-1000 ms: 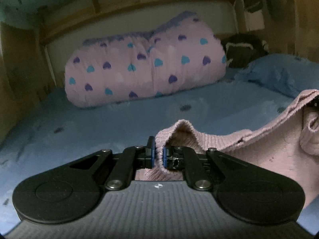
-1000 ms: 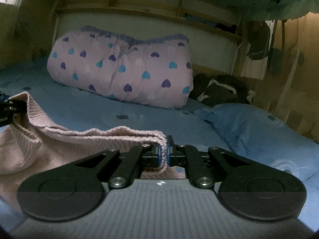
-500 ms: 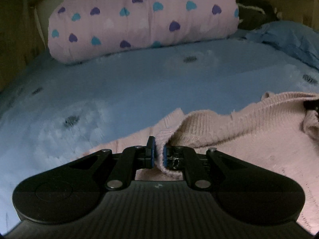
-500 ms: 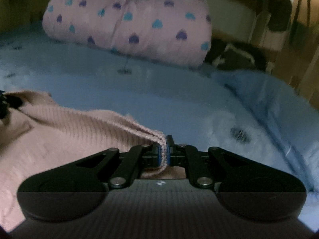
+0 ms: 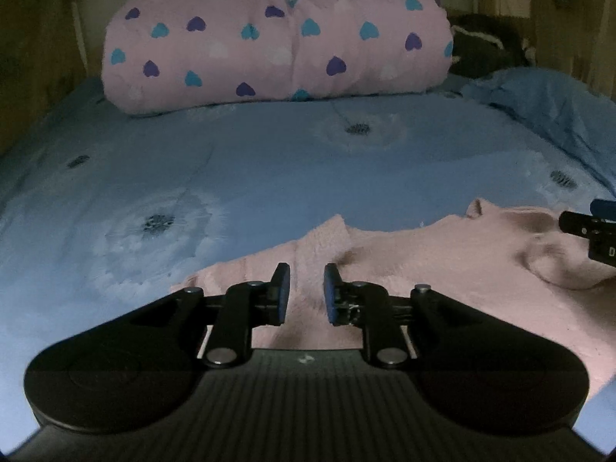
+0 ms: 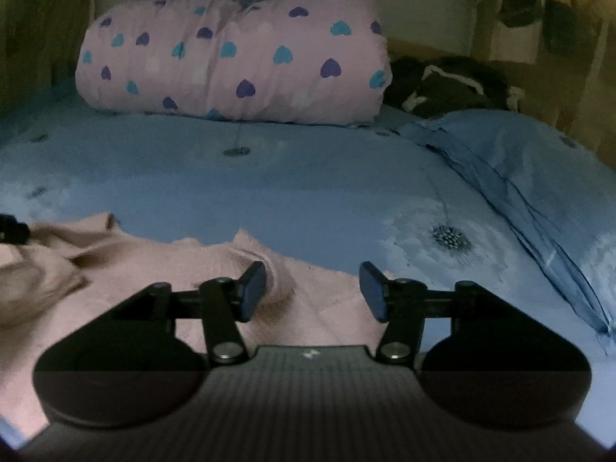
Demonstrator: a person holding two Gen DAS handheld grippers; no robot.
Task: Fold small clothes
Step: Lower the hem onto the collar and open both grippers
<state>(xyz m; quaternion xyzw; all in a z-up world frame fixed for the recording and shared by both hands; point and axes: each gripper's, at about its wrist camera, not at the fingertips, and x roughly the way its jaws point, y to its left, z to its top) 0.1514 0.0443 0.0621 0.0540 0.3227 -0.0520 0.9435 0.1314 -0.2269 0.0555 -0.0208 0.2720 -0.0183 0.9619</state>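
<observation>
1. Left gripper (image 5: 306,292) opening, a raised fold of pink ribbed knit sweater (image 5: 442,269) loose between the pads.
2. Right gripper (image 6: 312,290) spreading wider, pads clear of knit.
3. Sweater lying flat on blue flower-print bedsheet (image 5: 269,169).

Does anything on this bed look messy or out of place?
Mostly the pink knit garment: it lies rumpled on the blue bedspread, its far edge wavy with peaks sticking up. A dark heap is bunched behind the heart-print roll. Nothing looks spilled or damaged.
</observation>
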